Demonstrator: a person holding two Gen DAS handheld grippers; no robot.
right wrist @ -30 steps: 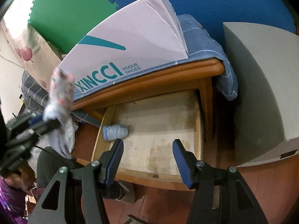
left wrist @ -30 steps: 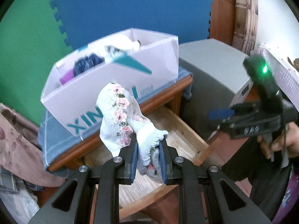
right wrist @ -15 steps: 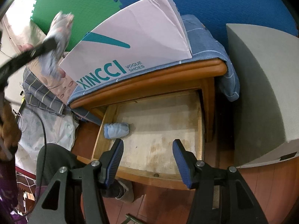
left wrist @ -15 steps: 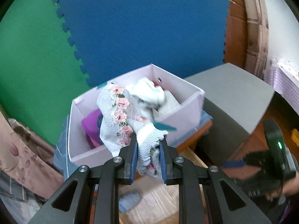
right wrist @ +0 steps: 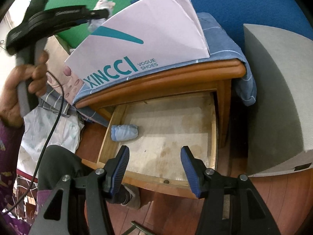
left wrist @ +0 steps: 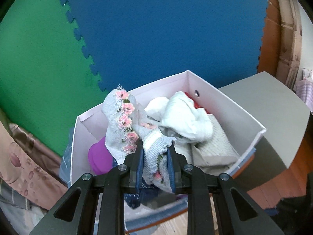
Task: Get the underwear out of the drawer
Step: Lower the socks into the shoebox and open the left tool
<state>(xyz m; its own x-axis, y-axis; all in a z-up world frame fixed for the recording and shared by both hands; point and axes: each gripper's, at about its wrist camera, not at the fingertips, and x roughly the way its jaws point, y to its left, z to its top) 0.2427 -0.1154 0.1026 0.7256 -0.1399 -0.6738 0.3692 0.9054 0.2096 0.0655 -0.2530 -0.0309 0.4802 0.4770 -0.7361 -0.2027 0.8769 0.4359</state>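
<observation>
Foam wall mats in blue (left wrist: 166,39) and green (left wrist: 35,68) fill the background behind an orange-brown wooden nightstand (right wrist: 176,78) whose top is draped with a blue checked cloth (right wrist: 221,45). On that cloth stands an open pale pink cardboard shoe box (left wrist: 230,113) printed XINCCI, holding crumpled white fabric (left wrist: 182,113), a beige knitted piece (left wrist: 217,143), something purple (left wrist: 99,156) and a bit of red. Below it the wooden drawer (right wrist: 213,129) is pulled out; a rolled light blue garment (right wrist: 124,132) lies at its left side on the bare bottom. The right gripper (right wrist: 155,163) hangs above the drawer front, fingers released with nothing between them. The left gripper (left wrist: 155,169), held by a hand (right wrist: 23,86), is over the box with its fingers clenched on the pale grey knitted underwear with pink flower trim (left wrist: 125,121), which stands up above the fingertips
</observation>
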